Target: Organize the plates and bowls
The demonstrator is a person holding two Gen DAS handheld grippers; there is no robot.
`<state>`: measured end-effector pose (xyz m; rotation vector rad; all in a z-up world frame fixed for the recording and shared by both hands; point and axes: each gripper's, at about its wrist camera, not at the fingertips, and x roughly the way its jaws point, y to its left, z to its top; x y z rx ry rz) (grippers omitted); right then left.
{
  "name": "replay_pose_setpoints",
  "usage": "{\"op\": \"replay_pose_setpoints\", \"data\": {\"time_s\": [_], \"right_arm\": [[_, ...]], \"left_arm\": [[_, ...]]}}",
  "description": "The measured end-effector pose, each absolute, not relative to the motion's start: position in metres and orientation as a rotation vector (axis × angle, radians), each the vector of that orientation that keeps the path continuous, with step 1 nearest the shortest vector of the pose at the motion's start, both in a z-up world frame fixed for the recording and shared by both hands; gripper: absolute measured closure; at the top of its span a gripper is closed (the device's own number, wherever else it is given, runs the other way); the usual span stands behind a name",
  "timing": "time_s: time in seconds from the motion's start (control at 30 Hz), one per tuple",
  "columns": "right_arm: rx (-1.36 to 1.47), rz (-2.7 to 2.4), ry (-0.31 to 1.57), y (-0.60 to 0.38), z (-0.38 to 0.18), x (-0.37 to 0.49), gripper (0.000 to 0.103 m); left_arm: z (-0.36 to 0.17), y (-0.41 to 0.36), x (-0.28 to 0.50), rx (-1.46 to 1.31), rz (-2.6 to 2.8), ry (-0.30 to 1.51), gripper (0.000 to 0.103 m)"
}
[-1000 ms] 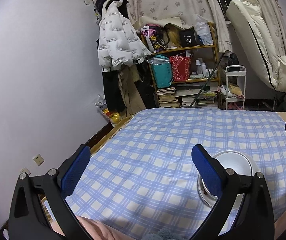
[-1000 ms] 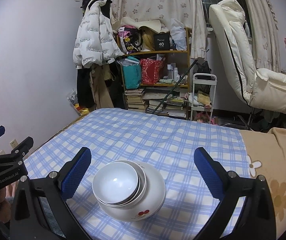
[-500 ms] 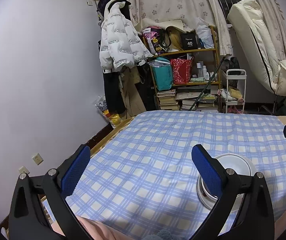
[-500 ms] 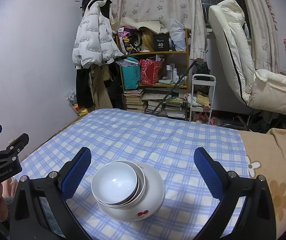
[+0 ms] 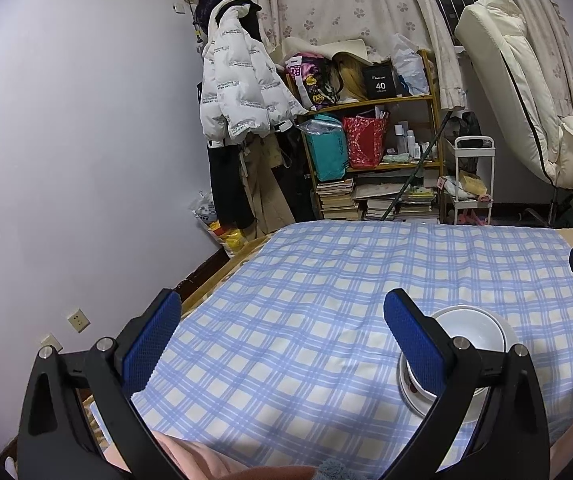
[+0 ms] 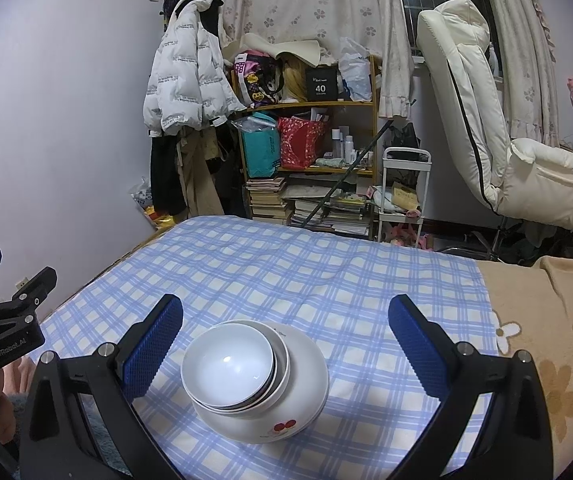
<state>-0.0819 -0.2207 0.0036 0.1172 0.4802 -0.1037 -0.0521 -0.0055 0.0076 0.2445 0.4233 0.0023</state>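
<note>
Bowls (image 6: 228, 364) sit nested, small ones inside a larger white dish with a red cherry mark (image 6: 282, 425), all in one stack on the blue checked sheet of the bed (image 6: 306, 272). The stack lies low between the right gripper (image 6: 284, 334) fingers, nearer the left one, touched by neither. That gripper is spread wide and holds nothing. The left gripper (image 5: 282, 326) is likewise wide open and empty, off to the stack's left, with its right finger (image 5: 412, 338) covering part of the pile in its own view.

To my eye the stacking looks done or nearly so, since no loose plate or bowl shows anywhere on the bed. If the pile is to be carried off, the next move calls for closing on the big dish's rim (image 6: 318, 364), square and firm, because glazed ware is slippery and the mattress gives under it.

Against half a second ago, little differs: the stack has not shifted, both grippers stay open, and the left gripper seen from the right wrist (image 6: 10, 322) has risen slightly.
</note>
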Motion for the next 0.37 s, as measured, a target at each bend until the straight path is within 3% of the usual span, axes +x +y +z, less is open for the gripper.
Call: {"op": "replay_pose_setpoints", "data": {"time_s": [0.37], "right_arm": [[0.117,-0.101,0.481,-0.2221,0.0040,-0.0816,0.000]], "left_arm": [[0.0084,-0.0036,-0.0508,0.240,-0.013,0.433,0.003]]}}
